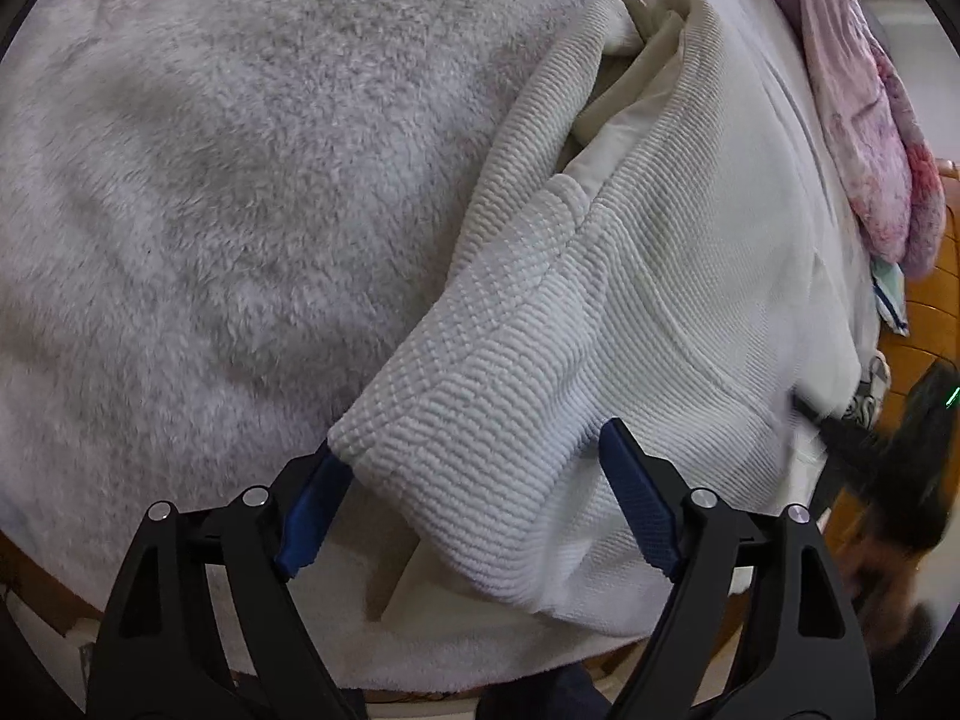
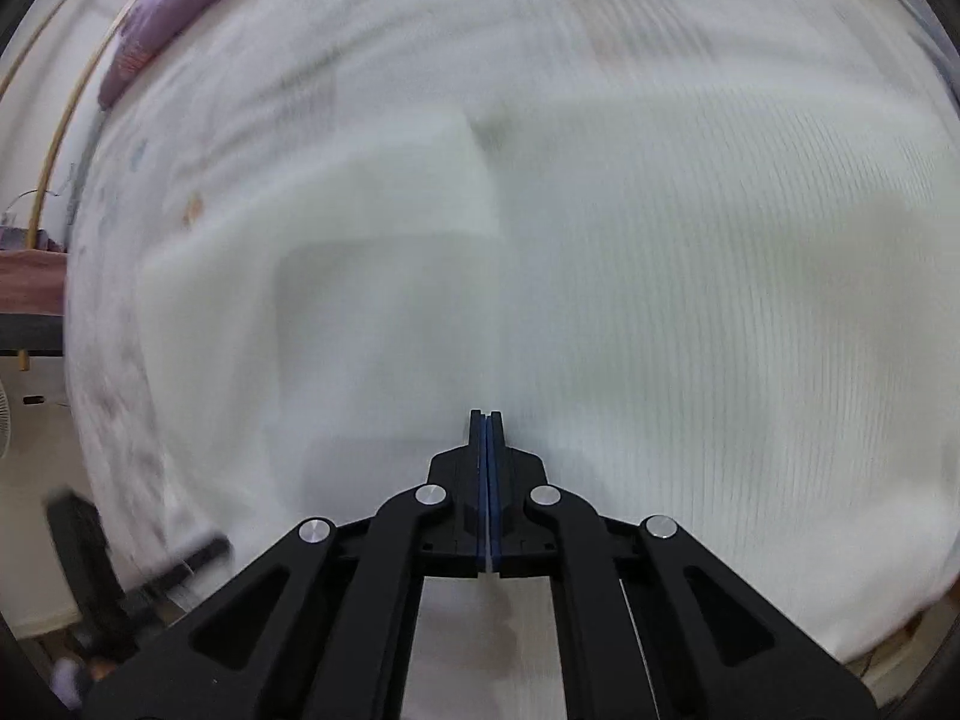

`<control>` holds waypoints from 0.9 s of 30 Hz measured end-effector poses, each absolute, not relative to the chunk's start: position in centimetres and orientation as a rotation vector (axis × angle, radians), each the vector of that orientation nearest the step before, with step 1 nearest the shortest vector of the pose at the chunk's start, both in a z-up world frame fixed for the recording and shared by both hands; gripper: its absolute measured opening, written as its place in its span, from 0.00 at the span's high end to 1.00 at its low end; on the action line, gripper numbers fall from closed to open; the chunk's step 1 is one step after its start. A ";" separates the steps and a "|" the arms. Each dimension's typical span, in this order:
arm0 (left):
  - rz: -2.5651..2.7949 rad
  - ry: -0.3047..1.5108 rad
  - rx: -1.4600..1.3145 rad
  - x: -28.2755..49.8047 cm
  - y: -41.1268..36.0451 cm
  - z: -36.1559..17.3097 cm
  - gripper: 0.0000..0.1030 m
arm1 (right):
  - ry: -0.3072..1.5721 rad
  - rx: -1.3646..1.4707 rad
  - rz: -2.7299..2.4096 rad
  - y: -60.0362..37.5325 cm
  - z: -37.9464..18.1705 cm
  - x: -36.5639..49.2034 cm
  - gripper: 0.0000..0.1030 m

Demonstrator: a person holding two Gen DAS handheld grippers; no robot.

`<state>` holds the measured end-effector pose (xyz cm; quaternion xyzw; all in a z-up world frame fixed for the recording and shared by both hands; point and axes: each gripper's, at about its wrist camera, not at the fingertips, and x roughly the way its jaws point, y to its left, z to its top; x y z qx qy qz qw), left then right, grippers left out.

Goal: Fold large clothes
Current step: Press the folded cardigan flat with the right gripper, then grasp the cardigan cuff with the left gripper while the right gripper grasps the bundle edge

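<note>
Bed covered by fluffy grey-white fleece blanket (image 1: 198, 192) filling left and far area. Pink and purple bedding (image 1: 864, 138) heaped along far right edge of bed. Orange-brown wooden panel (image 1: 924, 312) at right beyond bed. In right wrist view: purple bedding (image 2: 162, 6) far left, pale wall (image 2: 36, 138) at left, thin curved yellow rod (image 2: 57, 126) against it. Soft, even indoor light.

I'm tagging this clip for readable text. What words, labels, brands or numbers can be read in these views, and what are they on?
None can be read.
White knit garment: no label or print shows.
Pink floral fabric: pattern only, no lettering.
Right wrist view: too motion-blurred to read anything on the cloth.
</note>
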<state>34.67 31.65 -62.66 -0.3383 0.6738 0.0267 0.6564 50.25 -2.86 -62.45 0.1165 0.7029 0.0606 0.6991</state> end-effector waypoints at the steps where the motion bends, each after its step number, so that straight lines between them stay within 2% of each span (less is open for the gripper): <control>1: 0.049 1.533 -0.773 34.9 31.9 -62.8 0.20 | 1.544 0.271 0.123 -3.2 -63.1 49.4 1.00; 6: -0.023 1.565 -0.735 35.6 32.2 -63.0 0.20 | 1.480 0.313 0.090 -3.7 -62.7 48.4 1.00; 10: -0.056 1.573 -0.718 35.5 31.6 -63.0 0.20 | 1.498 0.358 0.109 -4.6 -60.4 43.3 1.00; 14: -0.041 1.565 -0.738 34.7 31.1 -63.3 0.19 | 1.574 0.315 0.106 -4.6 -62.7 38.0 1.00; 18: -0.019 1.528 -0.724 33.8 30.4 -63.2 0.18 | 1.538 0.371 0.100 -5.7 -63.7 36.5 1.00; 27: 0.131 1.458 -0.962 30.1 31.8 -63.6 0.18 | 1.532 0.354 0.196 -7.7 -62.0 33.7 1.00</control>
